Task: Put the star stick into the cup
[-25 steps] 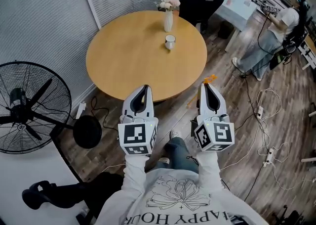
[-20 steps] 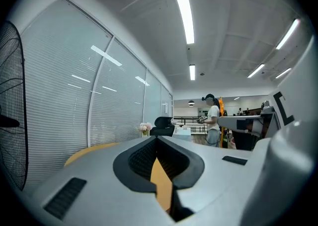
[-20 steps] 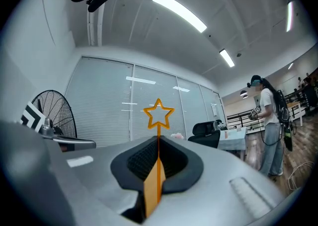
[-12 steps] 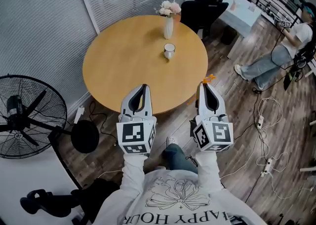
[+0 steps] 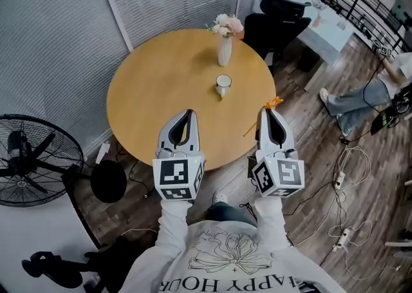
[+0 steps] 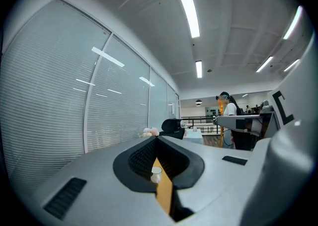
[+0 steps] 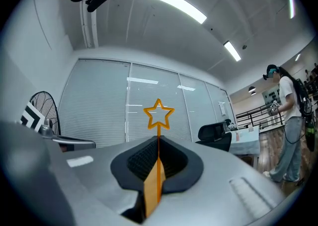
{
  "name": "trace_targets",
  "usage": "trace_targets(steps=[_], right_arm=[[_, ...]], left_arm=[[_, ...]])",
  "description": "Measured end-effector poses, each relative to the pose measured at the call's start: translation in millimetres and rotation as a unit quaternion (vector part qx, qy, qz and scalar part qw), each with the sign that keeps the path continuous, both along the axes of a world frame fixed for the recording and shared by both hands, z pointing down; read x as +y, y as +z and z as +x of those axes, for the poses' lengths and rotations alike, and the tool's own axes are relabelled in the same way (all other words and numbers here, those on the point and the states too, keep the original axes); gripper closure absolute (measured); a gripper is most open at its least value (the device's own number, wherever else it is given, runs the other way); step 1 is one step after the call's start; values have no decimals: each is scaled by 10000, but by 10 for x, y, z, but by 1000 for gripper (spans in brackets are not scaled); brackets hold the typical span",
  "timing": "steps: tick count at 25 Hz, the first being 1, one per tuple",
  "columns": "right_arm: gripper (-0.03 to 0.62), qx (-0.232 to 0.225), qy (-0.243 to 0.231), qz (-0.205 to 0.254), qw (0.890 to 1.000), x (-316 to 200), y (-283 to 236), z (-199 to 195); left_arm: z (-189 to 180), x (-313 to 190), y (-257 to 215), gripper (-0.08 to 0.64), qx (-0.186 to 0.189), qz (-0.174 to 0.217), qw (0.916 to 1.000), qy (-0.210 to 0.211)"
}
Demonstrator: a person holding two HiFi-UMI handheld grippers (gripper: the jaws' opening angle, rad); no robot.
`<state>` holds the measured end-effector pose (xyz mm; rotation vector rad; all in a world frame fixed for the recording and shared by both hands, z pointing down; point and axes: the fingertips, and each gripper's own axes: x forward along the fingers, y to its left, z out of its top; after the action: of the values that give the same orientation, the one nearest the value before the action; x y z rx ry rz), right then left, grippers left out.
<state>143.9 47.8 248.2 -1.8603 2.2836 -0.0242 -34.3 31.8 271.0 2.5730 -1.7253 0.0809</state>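
Carrying stage: the right claw (image 5: 271,113) grips the star stick (image 7: 159,113) at the round worktop's (image 5: 161,92) near edge. The left claw (image 5: 187,115) is clenched and empty. Likely next: bring the stick above the cup (image 5: 223,83), well ahead.

Cup (image 5: 223,84) sits on the tabletop (image 5: 161,92) a bit right of middle, with the vase (image 5: 224,50) behind it near the far edge. The left gripper (image 5: 182,118) and right gripper (image 5: 268,113) are side by side over the near edge, and the star stick (image 5: 273,102) is pinched in the right one. Fan (image 5: 32,160) is on the floor off to the left.
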Motion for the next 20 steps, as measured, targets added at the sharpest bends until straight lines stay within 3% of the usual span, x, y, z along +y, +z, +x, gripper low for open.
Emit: trace_targets(steps=[10,20], right_arm=[[578,-98,-237,-69,9996,-769,107,250],[578,-136,-308,-211,9992,-1254,279,232]], left_arm=[[168,-675,78,554,-36,-45,9996,-289],[222,-1116,276,554,-92,-280,9992,-261]])
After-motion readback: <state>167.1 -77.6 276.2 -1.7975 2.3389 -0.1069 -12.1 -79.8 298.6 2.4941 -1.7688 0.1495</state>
